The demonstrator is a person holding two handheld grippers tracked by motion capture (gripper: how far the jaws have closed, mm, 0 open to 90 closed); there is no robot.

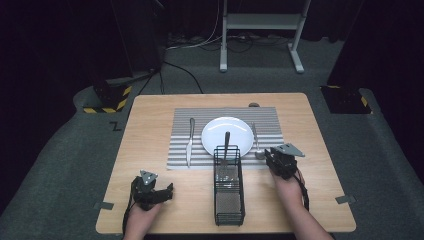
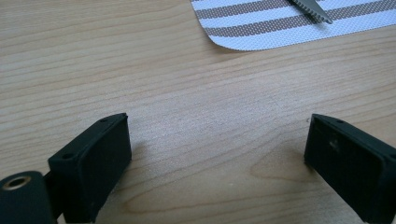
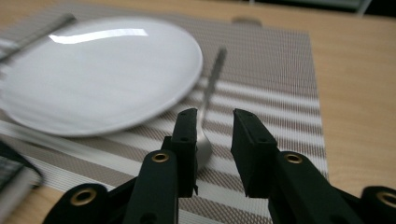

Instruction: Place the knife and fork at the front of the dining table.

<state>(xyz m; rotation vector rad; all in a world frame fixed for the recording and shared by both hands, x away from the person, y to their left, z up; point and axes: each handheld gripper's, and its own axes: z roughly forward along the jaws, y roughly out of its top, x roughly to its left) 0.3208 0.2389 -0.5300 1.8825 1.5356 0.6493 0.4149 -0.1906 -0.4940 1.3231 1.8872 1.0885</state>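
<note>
A white plate [image 1: 227,135] sits in the middle of a striped placemat [image 1: 180,150]. A knife [image 1: 190,142] lies left of it and a spoon [image 1: 256,142] lies right of it. A fork [image 1: 226,147] leans in a black wire caddy [image 1: 229,192] in front of the plate. My right gripper [image 1: 274,156] hovers at the spoon's bowl end. In the right gripper view its jaws [image 3: 215,119] stand slightly apart, open, and the spoon [image 3: 208,93] rests on the mat beside the left jaw, next to the plate [image 3: 98,74]. My left gripper [image 1: 167,192] is wide open [image 2: 217,140] over bare wood.
A small dark round object [image 1: 254,105] lies at the mat's far edge. The mat corner [image 2: 280,28] and the knife's serrated tip [image 2: 313,9] lie ahead of the left gripper. The wooden table [image 1: 150,115] has bare margins around the mat.
</note>
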